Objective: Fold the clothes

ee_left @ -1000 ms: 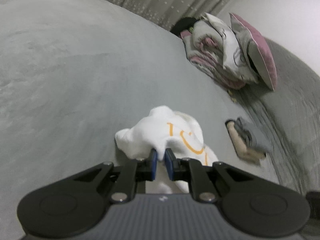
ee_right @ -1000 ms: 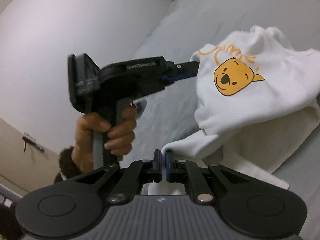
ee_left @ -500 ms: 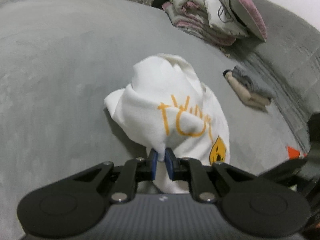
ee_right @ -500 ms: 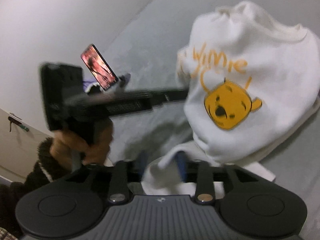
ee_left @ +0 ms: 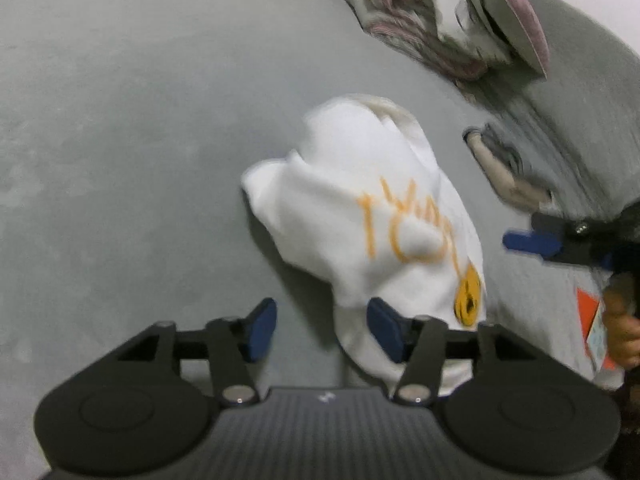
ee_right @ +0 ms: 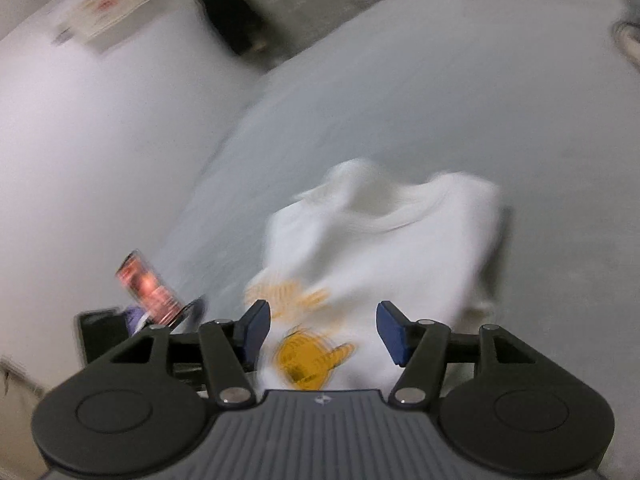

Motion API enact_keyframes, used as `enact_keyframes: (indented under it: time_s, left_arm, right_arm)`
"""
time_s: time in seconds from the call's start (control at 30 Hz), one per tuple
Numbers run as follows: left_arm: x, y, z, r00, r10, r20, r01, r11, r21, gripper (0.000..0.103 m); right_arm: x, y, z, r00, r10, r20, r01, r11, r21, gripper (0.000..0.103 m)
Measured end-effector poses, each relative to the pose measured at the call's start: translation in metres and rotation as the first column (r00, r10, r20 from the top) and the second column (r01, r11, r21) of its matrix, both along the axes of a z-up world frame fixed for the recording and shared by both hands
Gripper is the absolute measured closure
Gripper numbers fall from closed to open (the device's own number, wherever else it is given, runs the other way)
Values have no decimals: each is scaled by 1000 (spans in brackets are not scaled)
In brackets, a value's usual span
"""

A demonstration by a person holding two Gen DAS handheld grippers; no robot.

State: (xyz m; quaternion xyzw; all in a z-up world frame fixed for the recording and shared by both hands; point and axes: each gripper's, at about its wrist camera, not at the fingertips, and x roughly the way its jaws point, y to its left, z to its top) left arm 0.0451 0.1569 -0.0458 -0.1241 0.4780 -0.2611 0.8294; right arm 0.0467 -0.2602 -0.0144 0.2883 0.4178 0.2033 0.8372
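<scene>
A white sweatshirt (ee_left: pixel 360 216) with orange lettering and a yellow bear face lies crumpled on the grey bed (ee_left: pixel 120 140). My left gripper (ee_left: pixel 322 332) has its jaws opening. Its blue pads stand apart and the cloth lies against the right pad (ee_left: pixel 384 332) without being pinched. In the right wrist view the same sweatshirt (ee_right: pixel 384 248) is blurred. My right gripper (ee_right: pixel 324 332) hovers just over its printed part, jaws opening, pads not pressing the cloth. The right gripper's blue fingertips (ee_left: pixel 528 242) also show at the right edge of the left wrist view.
A heap of pink and white bedding and a pillow (ee_left: pixel 460 28) sits at the far right of the bed. A small grey and beige folded item (ee_left: pixel 508 172) lies beside it. A phone with a lit screen (ee_right: pixel 148 288) stands at the left. A hand (ee_left: pixel 620 324) shows at the right edge.
Both grippers were shut on the sweatshirt's cloth and have let go, jaws now apart. The sweatshirt has dropped onto the bed. The right gripper swung across over the print.
</scene>
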Motion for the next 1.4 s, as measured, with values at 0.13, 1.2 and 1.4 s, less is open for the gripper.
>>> enact_keyframes:
  time_s: [0.13,1.2,1.4]
  left_arm:
    - [14,16,4,997,78,10,-77,995,-56,34]
    - [-26,-144,25,932,-215,293,252,963,-96,77]
    - [-29,-143,30,928,-215,304,257,961,-102,71]
  right_arm:
    - [13,-25,-7,993,-110,-47,109,994,-21,43]
    - [-1,-22,17,988,-151,40,150,989,16,43]
    - [6,-11,10,990,-142,4,142,983,-113,81]
